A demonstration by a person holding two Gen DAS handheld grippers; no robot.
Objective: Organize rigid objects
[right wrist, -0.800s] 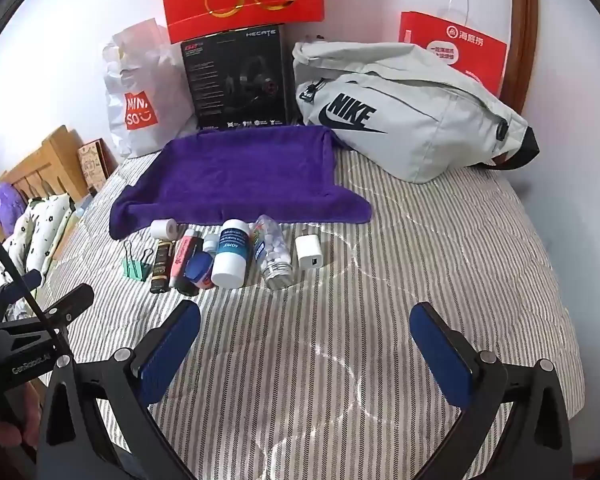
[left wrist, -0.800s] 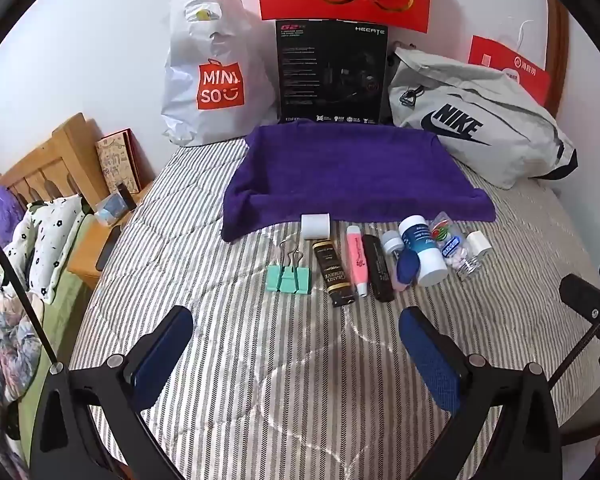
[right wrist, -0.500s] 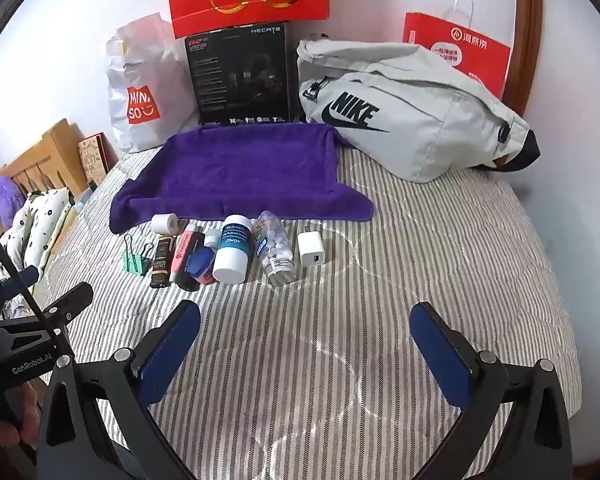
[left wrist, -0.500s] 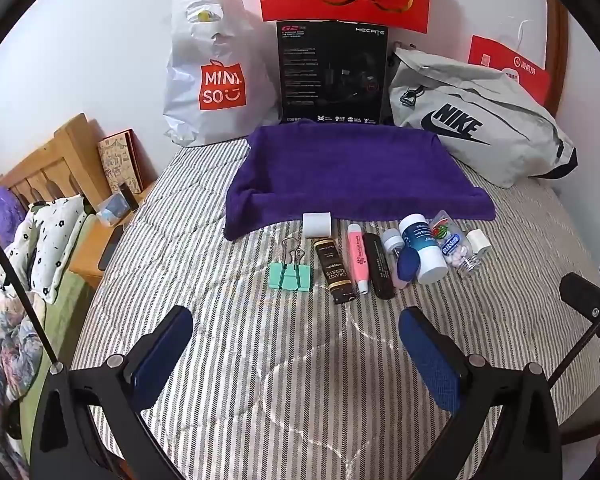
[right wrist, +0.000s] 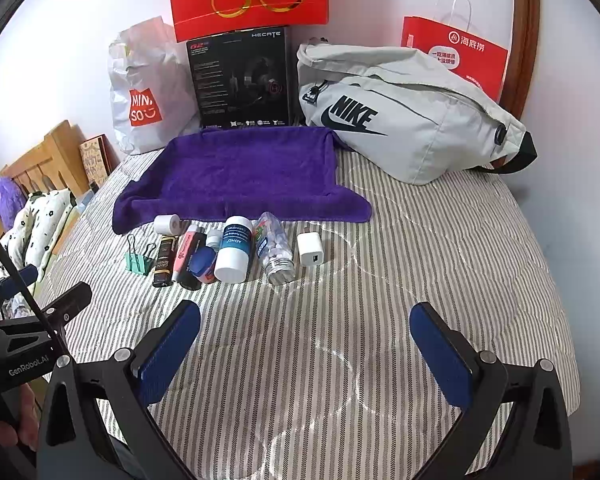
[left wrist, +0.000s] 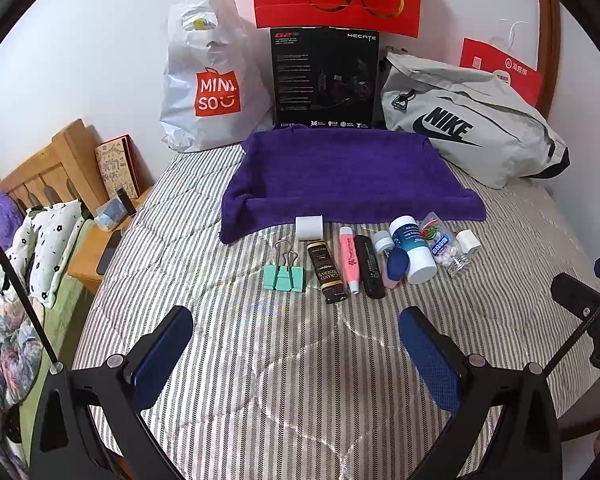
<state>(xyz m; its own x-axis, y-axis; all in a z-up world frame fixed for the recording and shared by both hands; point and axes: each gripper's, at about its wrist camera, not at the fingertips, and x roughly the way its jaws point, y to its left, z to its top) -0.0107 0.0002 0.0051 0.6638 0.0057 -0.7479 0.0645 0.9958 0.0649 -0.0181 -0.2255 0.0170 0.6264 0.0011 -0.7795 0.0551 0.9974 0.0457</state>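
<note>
Left wrist view: the small items lie in a row on the bed just in front of the purple towel (left wrist: 348, 172), from binder clip (left wrist: 284, 276) to white-capped bottle (left wrist: 414, 248), apparently staged for sorting onto it; the left tongs (left wrist: 296, 348) are spread wide, holding and touching nothing. Right wrist view: the white charger (right wrist: 311, 249) ends the row nearest the towel's right corner, and the right tongs (right wrist: 305, 344) are likewise spread and empty.

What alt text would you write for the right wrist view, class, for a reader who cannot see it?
The open right gripper hangs empty over a striped bed, facing a row of small items: mint binder clip, white-capped bottle, clear pill bottle and white charger. Behind them lie a purple towel and a grey Nike bag.
</note>
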